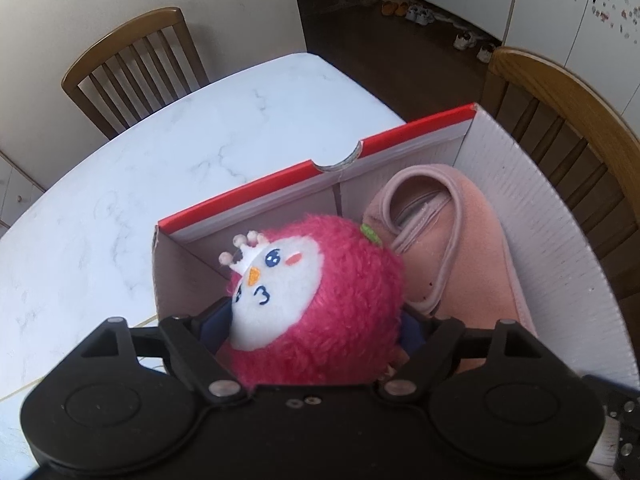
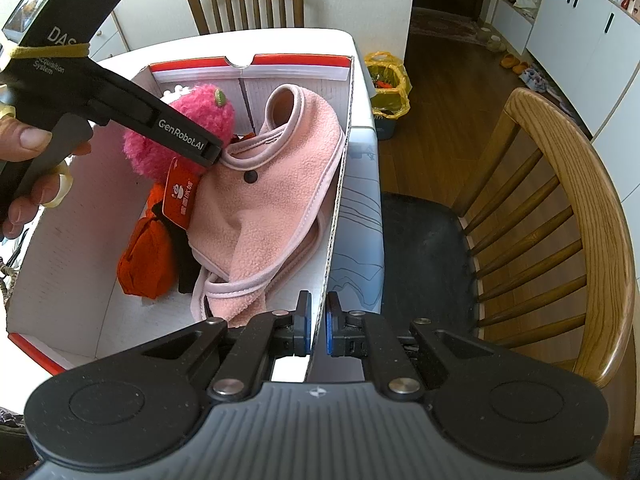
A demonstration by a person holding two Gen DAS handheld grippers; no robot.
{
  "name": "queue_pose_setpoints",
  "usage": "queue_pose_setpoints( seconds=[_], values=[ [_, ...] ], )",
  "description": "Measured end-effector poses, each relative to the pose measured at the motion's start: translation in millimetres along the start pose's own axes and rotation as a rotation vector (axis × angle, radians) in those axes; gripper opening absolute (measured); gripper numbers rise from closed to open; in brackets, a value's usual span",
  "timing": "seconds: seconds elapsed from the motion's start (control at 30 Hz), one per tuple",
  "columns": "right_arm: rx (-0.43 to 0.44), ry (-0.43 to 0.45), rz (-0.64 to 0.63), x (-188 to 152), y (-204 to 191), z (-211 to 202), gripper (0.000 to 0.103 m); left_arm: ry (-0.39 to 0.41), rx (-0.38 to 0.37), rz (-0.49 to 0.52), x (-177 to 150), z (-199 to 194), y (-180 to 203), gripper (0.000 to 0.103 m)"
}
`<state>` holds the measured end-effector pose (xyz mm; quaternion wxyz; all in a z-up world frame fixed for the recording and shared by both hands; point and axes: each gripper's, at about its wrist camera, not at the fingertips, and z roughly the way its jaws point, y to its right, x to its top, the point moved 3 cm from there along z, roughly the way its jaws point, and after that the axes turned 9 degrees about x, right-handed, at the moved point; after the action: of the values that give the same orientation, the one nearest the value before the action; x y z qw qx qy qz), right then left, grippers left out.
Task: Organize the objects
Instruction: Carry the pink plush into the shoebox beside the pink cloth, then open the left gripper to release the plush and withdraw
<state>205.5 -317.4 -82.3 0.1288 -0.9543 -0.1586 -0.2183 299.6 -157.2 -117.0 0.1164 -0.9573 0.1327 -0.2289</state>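
Observation:
My left gripper [image 1: 316, 320] is shut on a pink plush bird [image 1: 320, 292] with a white face and crown, holding it inside the red-rimmed cardboard box [image 1: 520, 208]. In the right wrist view the plush [image 2: 180, 128] hangs over the box, with an orange tag [image 2: 180, 196] below it. A folded pink fleece garment [image 2: 272, 184] lies in the box, also in the left wrist view [image 1: 460, 256]. An orange cloth bundle [image 2: 146, 256] and a dark item lie beside it. My right gripper [image 2: 318, 328] is shut on the box's right wall [image 2: 340, 184].
The box stands on a white marble table [image 1: 160, 152]. Wooden chairs stand at the far side [image 1: 132, 64] and to the right [image 2: 560, 220]. A yellow bag [image 2: 388, 84] sits on the floor beyond the table.

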Motion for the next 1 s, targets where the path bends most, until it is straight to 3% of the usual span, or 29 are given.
queue_pose_setpoints(
  seconds=[0.23,1.0],
  values=[
    [0.0,0.0,0.0,0,0,0,0.006,0.03,-0.037,-0.036,-2,-12,-6,0.089],
    [-0.004,-0.003,-0.004,-4,3,0,0.006,0.127,-0.111,-0.12,-23,-70,-45,0.089]
  ],
)
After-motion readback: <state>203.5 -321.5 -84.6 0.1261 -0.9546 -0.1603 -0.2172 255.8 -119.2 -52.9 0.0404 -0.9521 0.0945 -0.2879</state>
